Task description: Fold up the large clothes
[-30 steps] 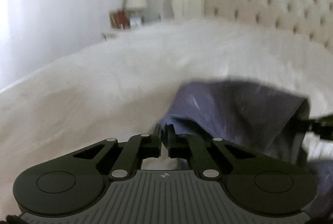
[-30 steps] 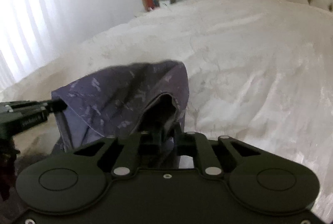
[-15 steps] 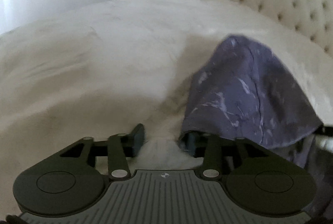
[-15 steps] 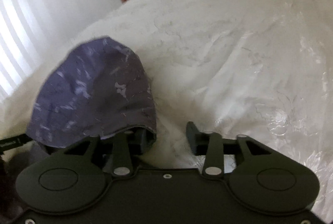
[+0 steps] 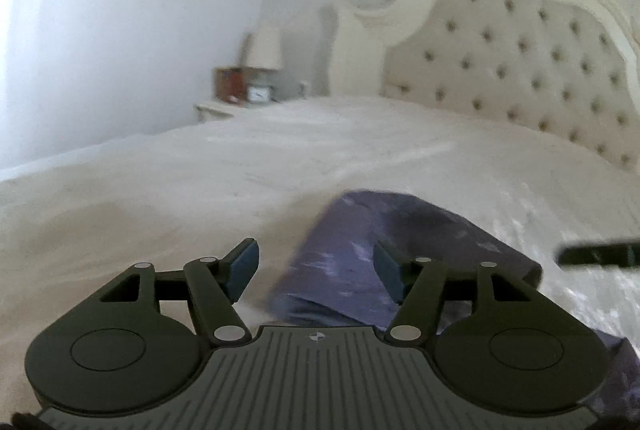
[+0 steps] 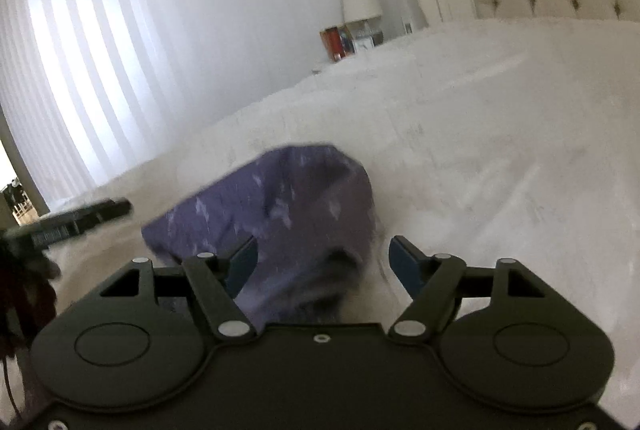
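Note:
A purple garment with pale marks (image 5: 352, 262) lies folded in a rounded heap on the white bed (image 5: 200, 182). My left gripper (image 5: 316, 268) is open and empty, its jaws wide apart just above the garment's left side. In the right wrist view the garment (image 6: 288, 206) lies ahead, and my right gripper (image 6: 324, 262) is open and empty over its right edge. The right gripper's finger shows at the left wrist view's right edge (image 5: 600, 255). The left gripper's finger shows at the right wrist view's left (image 6: 80, 216).
A tufted cream headboard (image 5: 520, 70) stands at the far end of the bed. A nightstand with a lamp (image 5: 264, 50), a clock and a reddish box (image 5: 228, 84) is at the far left. Curtains (image 6: 80, 70) hang on the left.
Both grippers were shut on the garment a second ago, then opened and let it drop. Both have since pulled back and lifted; the garment now lies folded on the bed.

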Demonstrator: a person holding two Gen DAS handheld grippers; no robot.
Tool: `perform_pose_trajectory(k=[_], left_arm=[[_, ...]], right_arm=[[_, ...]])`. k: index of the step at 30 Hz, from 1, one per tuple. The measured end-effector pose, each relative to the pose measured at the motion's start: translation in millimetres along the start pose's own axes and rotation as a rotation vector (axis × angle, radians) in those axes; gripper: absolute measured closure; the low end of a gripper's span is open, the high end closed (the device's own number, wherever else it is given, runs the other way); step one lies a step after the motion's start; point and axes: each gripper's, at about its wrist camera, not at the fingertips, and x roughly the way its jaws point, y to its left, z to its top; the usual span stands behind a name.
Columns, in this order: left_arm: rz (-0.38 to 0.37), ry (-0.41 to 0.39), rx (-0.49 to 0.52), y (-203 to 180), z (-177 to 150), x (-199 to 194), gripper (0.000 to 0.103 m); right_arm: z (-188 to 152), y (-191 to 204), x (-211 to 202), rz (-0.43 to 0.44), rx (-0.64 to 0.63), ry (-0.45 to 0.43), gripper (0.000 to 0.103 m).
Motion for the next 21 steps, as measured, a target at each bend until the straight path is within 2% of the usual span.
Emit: perform_pose_trajectory(k=[4, 8, 10, 16, 17, 18, 19, 21], left_arm=[[0.023, 0.115, -0.018, 1.5, -14.7, 37.3, 0.041], [0.036, 0.262, -0.135, 28.3, -39.7, 70.0, 0.037], [0.008, 0.256, -0.201, 42.5, -50.9, 68.9, 0.036], [-0.004, 0.226, -0.204, 45.7, -56.9, 67.9, 0.035], [-0.002, 0.225, -0.201, 48.8, -60.6, 61.2, 0.035], [-0.001, 0.224, -0.198, 47.3, -59.6, 61.3, 0.035], [0.001, 0.224, -0.194, 47.8, -60.3, 57.8, 0.035], [0.011, 0.230, -0.179, 41.1, -54.9, 64.0, 0.035]], right_arm=[[18.0, 8.2, 29.7, -0.040, -0.009, 0.016, 0.028], [32.0, 2.0, 62.1, -0.074, 0.027, 0.051, 0.028], [37.1, -2.4, 80.4, -0.099, 0.027, 0.078, 0.028], [44.9, -5.2, 121.7, -0.177, -0.005, 0.157, 0.029], [44.3, -5.0, 124.9, -0.181, -0.006, 0.167, 0.043], [43.0, -3.3, 125.1, -0.188, -0.010, 0.175, 0.088], [43.2, -1.2, 125.3, -0.209, -0.023, 0.179, 0.096], [42.2, 9.3, 117.1, -0.220, -0.072, 0.147, 0.095]])
